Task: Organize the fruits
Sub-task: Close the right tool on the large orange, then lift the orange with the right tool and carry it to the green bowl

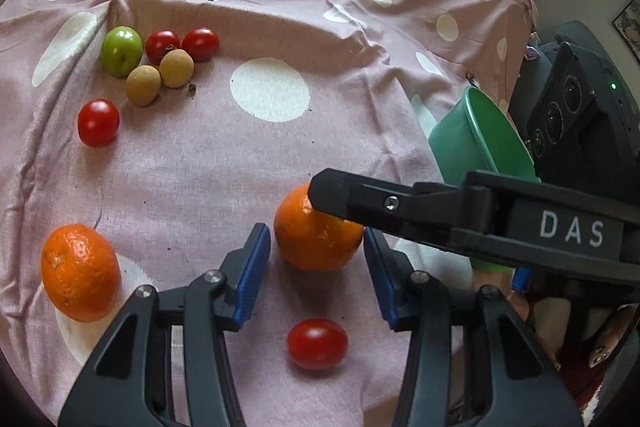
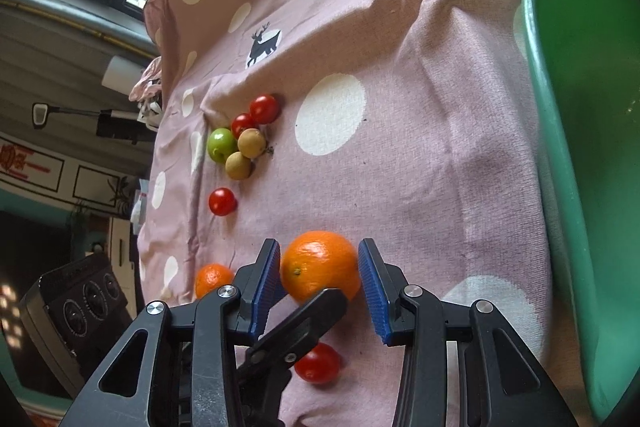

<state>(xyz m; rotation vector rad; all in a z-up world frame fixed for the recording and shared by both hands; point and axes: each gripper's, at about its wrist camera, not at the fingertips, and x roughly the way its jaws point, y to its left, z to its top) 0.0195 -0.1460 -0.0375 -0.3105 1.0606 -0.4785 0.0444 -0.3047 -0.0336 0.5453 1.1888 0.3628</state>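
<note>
A small orange (image 2: 320, 267) lies low over the pink dotted cloth (image 1: 224, 155). In the right wrist view, my right gripper (image 2: 319, 245) is shut on it, both blue pads against its sides. My left gripper (image 1: 315, 231) is open around the same orange (image 1: 312, 239), with a thin gap showing at its left pad. One black finger (image 1: 352, 203) of the right gripper crosses over the orange's top. A left finger (image 2: 316, 311) reaches in under the orange. A green bowl (image 1: 452, 143) stands tilted at the cloth's right edge, and its rim (image 2: 536, 67) fills the right side.
A second orange (image 1: 80, 273) lies to the left and a cherry tomato (image 1: 318, 343) just below my left gripper's pads. Farther off are a green fruit (image 1: 121, 51), two tan fruits (image 1: 143, 85), two tomatoes (image 1: 200, 44) and a lone tomato (image 1: 98, 123). A black device (image 1: 568, 115) stands past the bowl.
</note>
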